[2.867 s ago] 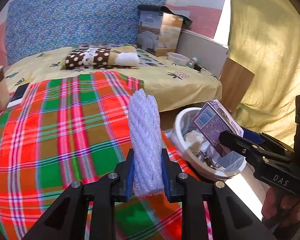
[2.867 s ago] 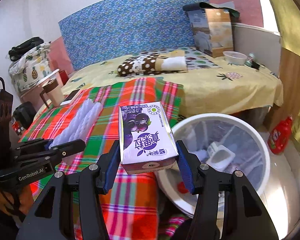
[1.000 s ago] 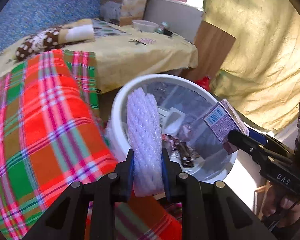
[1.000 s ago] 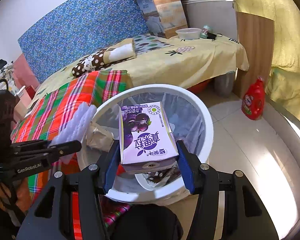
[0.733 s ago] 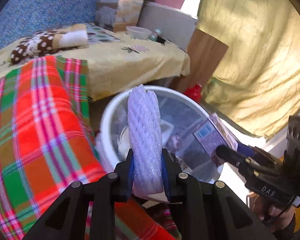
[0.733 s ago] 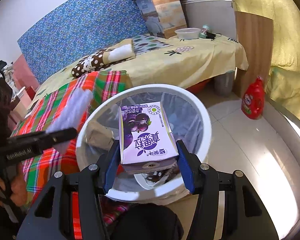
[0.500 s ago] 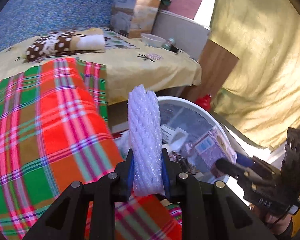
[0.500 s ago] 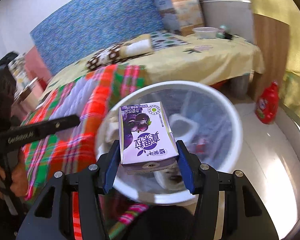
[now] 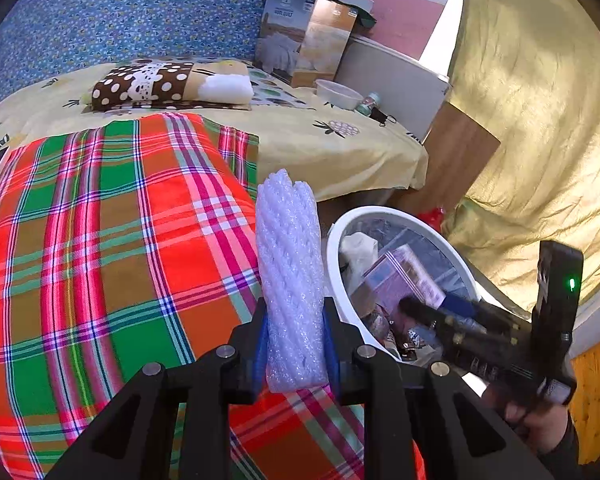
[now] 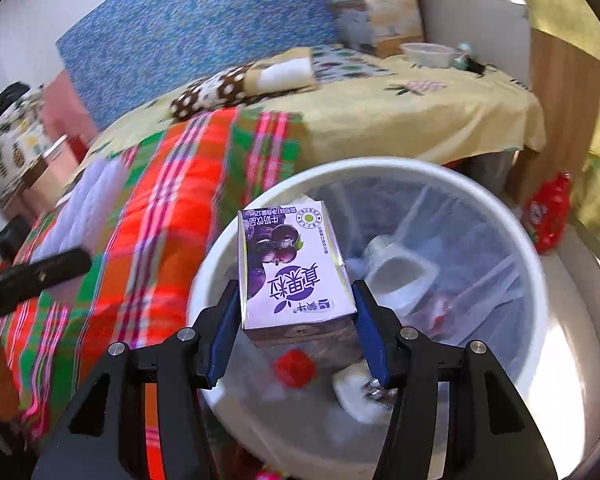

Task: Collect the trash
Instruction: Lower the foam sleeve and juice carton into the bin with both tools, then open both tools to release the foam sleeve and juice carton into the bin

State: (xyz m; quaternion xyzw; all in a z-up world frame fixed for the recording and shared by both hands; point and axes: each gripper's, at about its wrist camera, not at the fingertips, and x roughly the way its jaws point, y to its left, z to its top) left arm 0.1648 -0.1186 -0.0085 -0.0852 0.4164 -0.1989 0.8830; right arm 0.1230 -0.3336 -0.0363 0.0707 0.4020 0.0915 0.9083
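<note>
My left gripper (image 9: 294, 354) is shut on a white foam net sleeve (image 9: 290, 272), held upright over the plaid blanket (image 9: 112, 248), just left of the white trash bin (image 9: 334, 240). My right gripper (image 10: 296, 332) is shut on a purple milk carton (image 10: 294, 268) and holds it over the near-left part of the bin (image 10: 540, 296), above the trash inside. The right gripper (image 9: 416, 308) with the carton (image 9: 400, 280) also shows over the bin in the left wrist view. The left gripper's finger (image 10: 40, 272) and the sleeve (image 10: 88, 200) show blurred at the left of the right wrist view.
The bin holds a white cup (image 10: 396, 276), a red cap (image 10: 294, 368) and other scraps in a clear liner. A red bottle (image 10: 548, 216) stands on the floor beyond it. The bed carries a dotted pillow (image 9: 148, 86), a cardboard box (image 9: 304, 40) and a bowl (image 9: 338, 94).
My left gripper has swung back left with the sleeve, from over the bin to over the blanket. My right gripper has stayed over the bin with the carton and moved lower and closer.
</note>
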